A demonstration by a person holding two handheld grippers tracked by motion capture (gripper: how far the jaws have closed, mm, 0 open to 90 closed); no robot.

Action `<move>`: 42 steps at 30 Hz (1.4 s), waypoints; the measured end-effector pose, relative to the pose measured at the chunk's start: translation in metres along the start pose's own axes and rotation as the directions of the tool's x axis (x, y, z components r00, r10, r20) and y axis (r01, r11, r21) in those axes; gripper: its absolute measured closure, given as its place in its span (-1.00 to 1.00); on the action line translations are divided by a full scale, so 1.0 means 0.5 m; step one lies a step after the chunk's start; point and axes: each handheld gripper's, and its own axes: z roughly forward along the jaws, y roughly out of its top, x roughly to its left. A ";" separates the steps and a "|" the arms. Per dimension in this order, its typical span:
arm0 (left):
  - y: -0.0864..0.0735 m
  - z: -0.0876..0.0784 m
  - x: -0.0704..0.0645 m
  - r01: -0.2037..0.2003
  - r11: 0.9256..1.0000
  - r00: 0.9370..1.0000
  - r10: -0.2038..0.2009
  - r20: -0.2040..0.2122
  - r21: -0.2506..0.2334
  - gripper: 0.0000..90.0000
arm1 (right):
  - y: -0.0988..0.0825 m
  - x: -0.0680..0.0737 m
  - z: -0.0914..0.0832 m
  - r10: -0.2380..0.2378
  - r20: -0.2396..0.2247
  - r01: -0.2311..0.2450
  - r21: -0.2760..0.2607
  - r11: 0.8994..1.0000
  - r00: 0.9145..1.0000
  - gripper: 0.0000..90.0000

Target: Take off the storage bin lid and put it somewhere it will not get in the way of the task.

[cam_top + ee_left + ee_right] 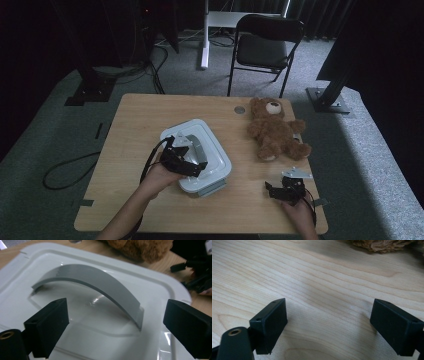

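A white lidded container (202,155) sits near the middle of the wooden table (135,130), with a grey arched handle (100,285) rising from its smooth, glossy lid. The left gripper (186,161) hovers over that lid, its fingers (47,325) spread wide apart on either side of the handle and closed on nothing. In the high view the gripper and the person's hand cover the near left part of the container. A brown plush teddy bear (275,131) lies on its back to the right of the container, apart from it. The right gripper (286,191) rests low over bare wood near the table's front right edge, its fingers (268,322) also wide apart and empty; the bear's fuzzy edge is cut off at the top of the right gripper view. Beyond the table stands a black folding chair (262,47) on grey carpet, in a dim room.
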 end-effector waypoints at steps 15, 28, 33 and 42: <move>0.002 0.020 -0.001 0.028 0.998 0.999 -0.027 0.020 -0.047 -0.21 | 0.000 0.000 0.000 0.001 0.001 -0.001 -0.001 1.000 1.000 -0.70; -0.002 0.026 -0.002 0.057 0.996 0.997 -0.053 0.061 -0.063 0.27 | 0.000 0.000 0.000 0.003 0.004 -0.003 -0.003 1.000 1.000 -0.68; -0.003 0.024 -0.003 0.077 0.995 0.995 -0.073 0.073 -0.058 0.32 | 0.000 -0.001 0.000 0.004 0.006 -0.004 -0.004 1.000 1.000 -0.67; 0.001 0.014 -0.001 0.068 0.996 0.994 -0.062 0.090 -0.063 0.38 | 0.000 -0.001 0.000 0.003 0.006 -0.003 -0.004 1.000 1.000 -0.67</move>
